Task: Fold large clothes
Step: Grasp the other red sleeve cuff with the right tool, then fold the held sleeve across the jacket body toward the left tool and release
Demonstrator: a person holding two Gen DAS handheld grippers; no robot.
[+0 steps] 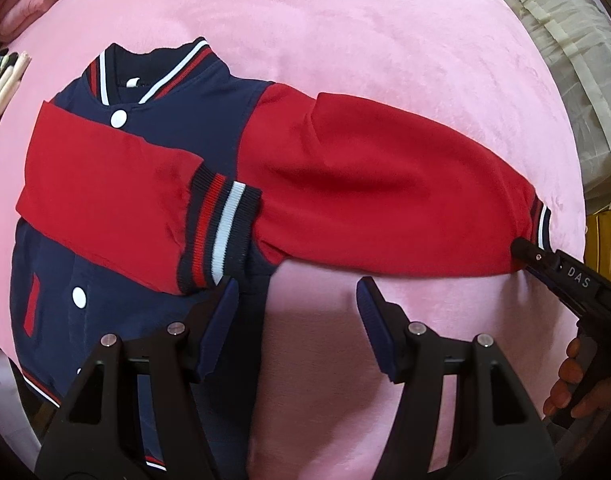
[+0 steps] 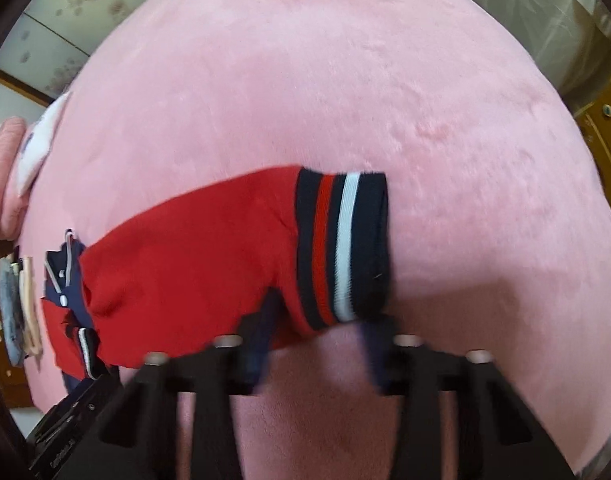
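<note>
Here we have the jacket (image 1: 145, 184) lying flat on the pink blanket (image 1: 385, 40), one sleeve folded across; our right gripper (image 2: 317, 320) straddles the outstretched sleeve's cuff (image 2: 341, 244), grip unclear, while our left gripper (image 1: 297, 292) hovers wide open, empty.

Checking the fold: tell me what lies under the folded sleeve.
The folded sleeve lies across the navy jacket front; snaps show above and below it. Whatever it covers is hidden.
</note>
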